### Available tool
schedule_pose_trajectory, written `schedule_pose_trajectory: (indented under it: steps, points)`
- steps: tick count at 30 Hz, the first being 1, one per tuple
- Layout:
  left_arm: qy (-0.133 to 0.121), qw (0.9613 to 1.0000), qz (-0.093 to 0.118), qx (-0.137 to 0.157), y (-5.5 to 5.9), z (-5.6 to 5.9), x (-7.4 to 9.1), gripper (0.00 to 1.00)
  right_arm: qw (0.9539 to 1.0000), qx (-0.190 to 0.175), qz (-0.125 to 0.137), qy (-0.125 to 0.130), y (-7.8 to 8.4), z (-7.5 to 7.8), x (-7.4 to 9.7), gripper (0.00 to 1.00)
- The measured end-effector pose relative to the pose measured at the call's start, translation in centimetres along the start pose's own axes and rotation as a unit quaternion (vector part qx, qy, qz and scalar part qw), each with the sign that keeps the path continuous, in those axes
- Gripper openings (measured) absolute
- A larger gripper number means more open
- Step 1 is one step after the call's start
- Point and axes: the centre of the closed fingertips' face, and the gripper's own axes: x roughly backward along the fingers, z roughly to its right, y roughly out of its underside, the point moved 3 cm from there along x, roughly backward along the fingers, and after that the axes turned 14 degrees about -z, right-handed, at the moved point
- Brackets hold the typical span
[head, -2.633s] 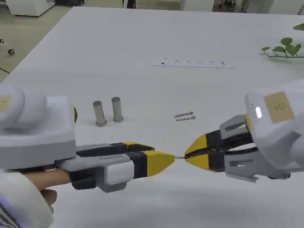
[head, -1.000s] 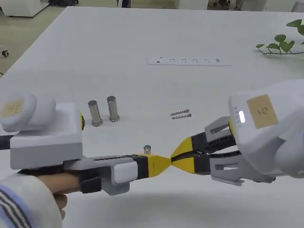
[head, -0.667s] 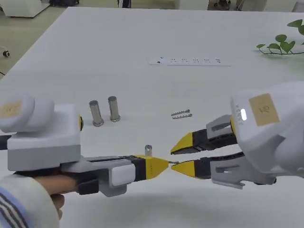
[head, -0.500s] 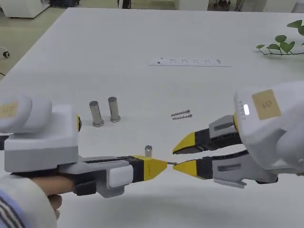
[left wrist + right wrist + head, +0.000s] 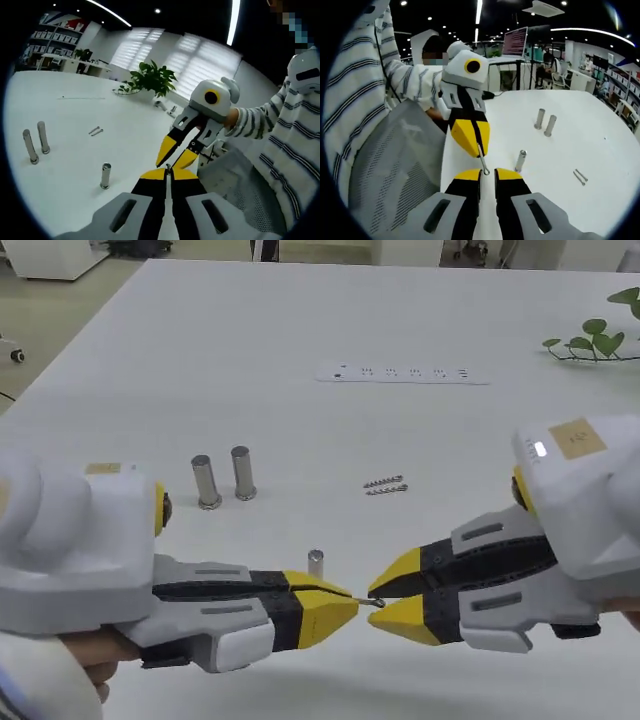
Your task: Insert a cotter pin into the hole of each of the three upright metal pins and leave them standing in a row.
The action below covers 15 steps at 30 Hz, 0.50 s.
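A cotter pin (image 5: pixel 481 157) is gripped by the clenched fingers of the left gripper (image 5: pixel 169 172) above the tabletop (image 5: pixel 300 330). Its looped end is flanked by the parted fingers of the right gripper (image 5: pixel 487 174). The nearest metal pin (image 5: pixel 316 562) is stood upright just behind.

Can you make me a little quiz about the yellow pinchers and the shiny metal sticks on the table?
1. How many metal pins stand upright on the table?
2. True or false: the left gripper has its jaws shut on a cotter pin.
3. Where do the two spare cotter pins lie?
A: in a bowl
B: flat on the table, apart from the metal pins
C: on top of a metal pin

Key: 1. three; 2. true; 3. B
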Motion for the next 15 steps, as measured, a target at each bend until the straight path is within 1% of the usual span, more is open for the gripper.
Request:
schedule_pose_trajectory:
  steps: [3, 4, 6, 8, 10, 11, 12, 13, 15]
  points:
    - [0.000, 0.9997, -0.006, -0.025, 0.1, 0.0, 0.0, 0.00, 0.9999, -0.004, -0.002, -0.016, 0.1, -0.5, -0.2, 0.12]
    - [0.000, 0.9997, -0.008, -0.025, 0.2, 0.0, 0.0, 0.00, 0.9998, -0.003, -0.003, -0.017, 0.2, -0.6, -0.2, 0.11]
    - [0.002, 0.9993, -0.014, -0.035, 0.4, 0.1, 0.0, 0.00, 0.9997, -0.001, -0.005, -0.023, 0.2, -0.8, -0.3, 0.11]
    - [0.005, 0.9987, -0.019, -0.047, 0.5, 0.2, 0.0, 0.00, 0.9994, -0.010, 0.003, -0.034, 0.1, -1.1, -0.4, 0.11]
    - [0.007, 0.9980, -0.020, -0.060, 0.6, 0.4, 0.1, 0.00, 0.9989, -0.016, 0.003, -0.043, 0.2, -1.2, -0.4, 0.11]
    - [0.008, 0.9978, -0.021, -0.063, 0.6, 0.5, 0.1, 0.00, 0.9986, -0.017, 0.002, -0.049, 0.3, -1.4, -0.4, 0.11]
    - [0.007, 0.9968, -0.021, -0.076, 0.7, 0.5, 0.2, 0.00, 0.9983, -0.020, 0.004, -0.055, 0.3, -1.5, -0.4, 0.11]
    - [0.006, 0.9963, -0.022, -0.083, 0.7, 0.6, 0.3, 0.00, 0.9980, -0.023, 0.005, -0.059, 0.3, -1.6, -0.4, 0.11]
    - [0.009, 0.9949, -0.026, -0.097, 0.9, 0.7, 0.3, 0.00, 0.9965, -0.034, 0.008, -0.076, 0.4, -1.9, -0.4, 0.11]
